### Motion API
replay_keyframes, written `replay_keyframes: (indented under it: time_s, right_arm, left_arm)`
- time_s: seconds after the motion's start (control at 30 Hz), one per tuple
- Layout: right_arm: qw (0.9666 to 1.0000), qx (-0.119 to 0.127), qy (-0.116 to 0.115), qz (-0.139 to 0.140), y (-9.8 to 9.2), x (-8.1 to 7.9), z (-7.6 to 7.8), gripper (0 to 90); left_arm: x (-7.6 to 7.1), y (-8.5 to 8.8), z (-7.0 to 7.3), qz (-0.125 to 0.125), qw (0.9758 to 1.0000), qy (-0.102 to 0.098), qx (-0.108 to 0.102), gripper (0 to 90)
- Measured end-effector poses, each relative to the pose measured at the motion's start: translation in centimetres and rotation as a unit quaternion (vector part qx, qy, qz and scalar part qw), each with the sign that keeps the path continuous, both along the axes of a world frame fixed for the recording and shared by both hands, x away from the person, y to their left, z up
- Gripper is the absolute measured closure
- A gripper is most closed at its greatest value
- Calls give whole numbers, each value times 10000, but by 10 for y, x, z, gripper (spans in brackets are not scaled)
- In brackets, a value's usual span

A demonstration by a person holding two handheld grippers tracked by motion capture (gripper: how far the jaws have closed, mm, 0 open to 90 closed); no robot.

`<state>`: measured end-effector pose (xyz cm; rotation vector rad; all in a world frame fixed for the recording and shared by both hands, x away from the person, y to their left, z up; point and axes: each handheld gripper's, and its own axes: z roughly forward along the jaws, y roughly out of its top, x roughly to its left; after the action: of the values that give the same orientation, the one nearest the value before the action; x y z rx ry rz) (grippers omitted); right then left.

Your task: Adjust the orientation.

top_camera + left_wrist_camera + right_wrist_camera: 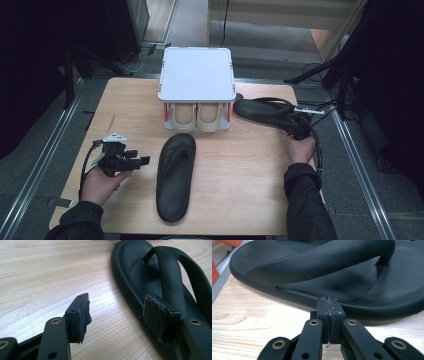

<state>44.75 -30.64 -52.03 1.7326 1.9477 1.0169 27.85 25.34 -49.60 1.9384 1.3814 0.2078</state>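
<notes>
- Two black sandals are seen from the high view: one sandal [175,176] lies mid-table with bare wood around it, the other sandal [262,111] near the right edge beside the white rack [197,75], which holds beige shoes [196,116].
- Left gripper view: the left gripper [117,315] is spread open, one jaw over the sandal's rim.
- Right gripper view: the right gripper [329,305] is closed on nothing, tips against the other sandal's sole edge.

We see two black sandals [175,175] [262,111], a white rack [197,75] with beige shoes [196,116], and a pale wood-grain tabletop [240,180].
</notes>
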Motion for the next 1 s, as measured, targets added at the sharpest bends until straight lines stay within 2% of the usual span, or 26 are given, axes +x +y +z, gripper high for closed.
replay_keyframes:
  time_s: [0.1,0.3,0.53,0.67,0.73,0.8,1.0]
  right_arm:
    - [9999,119,-34,80,6,-2,6,900]
    - [9995,109,-133,255,25,-4,18,900]
    - [9990,68,-66,434,49,1,22,900]
    - [9984,85,-161,527,64,6,24,900]
    - [9981,58,-61,608,69,10,25,900]
    - [9978,70,-116,656,78,13,26,900]
    - [9970,48,-76,766,95,24,27,900]
  left_arm:
    - [-1,1,1,-13,10000,-9,-13,383]
    - [-2,0,0,-19,10000,-22,3,383]
    - [-6,1,-1,-2,10000,5,31,383]
    - [-11,3,-1,42,10000,15,37,383]
    - [-14,6,-2,110,9999,26,34,383]
    - [-17,8,-2,151,9999,18,36,383]
    - [-25,15,-3,268,9996,61,22,383]
